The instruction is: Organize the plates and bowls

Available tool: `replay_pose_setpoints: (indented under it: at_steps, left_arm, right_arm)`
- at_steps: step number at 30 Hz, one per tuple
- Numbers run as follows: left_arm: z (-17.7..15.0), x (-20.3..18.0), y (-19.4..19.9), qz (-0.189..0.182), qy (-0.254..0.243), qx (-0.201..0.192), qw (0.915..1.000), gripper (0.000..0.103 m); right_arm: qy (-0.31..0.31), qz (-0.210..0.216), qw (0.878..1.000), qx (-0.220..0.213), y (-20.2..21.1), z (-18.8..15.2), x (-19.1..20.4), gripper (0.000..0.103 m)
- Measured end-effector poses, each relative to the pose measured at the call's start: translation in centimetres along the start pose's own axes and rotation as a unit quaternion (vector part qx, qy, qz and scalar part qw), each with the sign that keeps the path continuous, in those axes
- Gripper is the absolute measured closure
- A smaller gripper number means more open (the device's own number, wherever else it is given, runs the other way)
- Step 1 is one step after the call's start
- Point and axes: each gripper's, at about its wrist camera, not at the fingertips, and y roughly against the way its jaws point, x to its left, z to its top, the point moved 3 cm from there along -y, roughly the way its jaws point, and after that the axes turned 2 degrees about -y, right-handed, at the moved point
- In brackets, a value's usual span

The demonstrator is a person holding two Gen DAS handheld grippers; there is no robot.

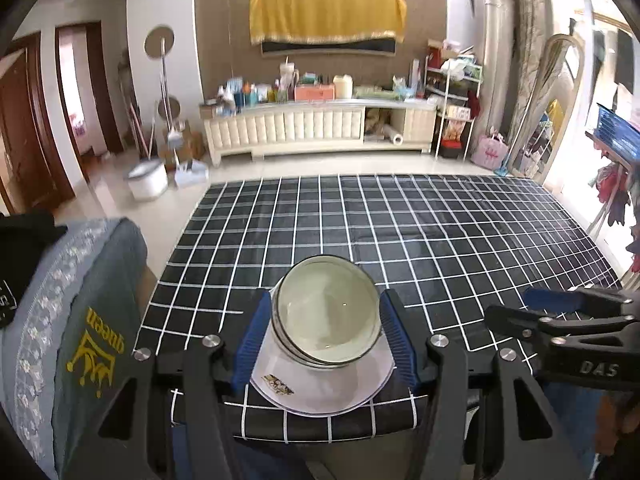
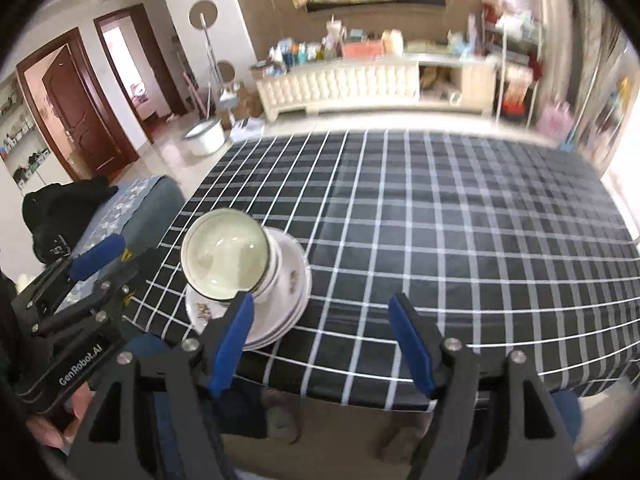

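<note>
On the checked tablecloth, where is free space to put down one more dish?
Free: the checked tablecloth right of and behind the stacked bowls on the plates, up to the far edge. Crowded: the near-left corner, where the stack stands and both hand-held grippers hover.

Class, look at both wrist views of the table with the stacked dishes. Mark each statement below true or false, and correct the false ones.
1. The bowls sit nested on top of the stacked plates. True.
2. The tablecloth is plain red. False: it is black with a white grid.
3. The right gripper holds a plate. False: its jaws stand open with nothing between them.
4. The dish stack stands near the table's front edge. True.
5. The left gripper is clamped shut on the bowls. False: in the right wrist view it is off to the side of the stack, jaws open.
</note>
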Motion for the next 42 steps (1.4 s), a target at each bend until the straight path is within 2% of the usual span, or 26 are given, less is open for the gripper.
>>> replay_pose_setpoints:
  at_steps: [6,8,9,10,14,18,27,37,42]
  left_arm:
    - [-1.6,-2.3,2.8,-0.028,-0.017,-0.029,0.9991,0.047]
    - [-2.3,-3.3,4.1,-0.034,-0.031,-0.041,0.9981,0.038]
    - [-2.6,-3.7,4.7,-0.035,-0.037,-0.048,0.9976,0.031]
    - [-2.8,-4.1,5.3,-0.037,-0.044,-0.055,0.9968,0.023]
    - [-4.0,-5.3,8.0,-0.036,-0.053,-0.084,0.9944,0.017]
    - [-5.0,-5.4,10.1,-0.041,-0.043,-0.101,0.9930,0.000]
    - [-6.8,-5.7,12.5,-0.045,-0.036,-0.116,0.9916,0.000]
    - [-7.8,-6.1,14.4,-0.039,-0.044,-0.132,0.9896,0.000]
    - [-8.3,-6.2,14.5,-0.041,-0.044,-0.127,0.9901,0.000]
  right_arm:
    - [0.019,-0.044,0.997,-0.068,3.3,-1.7,-1.0,0.021]
    - [0.026,-0.054,0.995,-0.082,4.5,-2.7,-0.9,0.018]
    - [0.026,-0.057,0.994,-0.087,4.9,-3.1,-1.1,0.012]
    - [0.025,-0.059,0.993,-0.096,5.4,-3.6,-1.2,0.010]
    - [0.020,-0.076,0.989,-0.124,7.4,-5.2,-2.0,0.000]
    - [0.024,-0.075,0.987,-0.142,8.8,-6.5,-1.8,0.000]
    - [0.019,-0.075,0.984,-0.160,11.0,-9.3,-1.8,0.000]
    - [0.021,-0.081,0.983,-0.165,11.8,-10.0,-1.5,0.000]
    - [0.021,-0.080,0.983,-0.167,12.1,-10.4,-1.6,0.000]
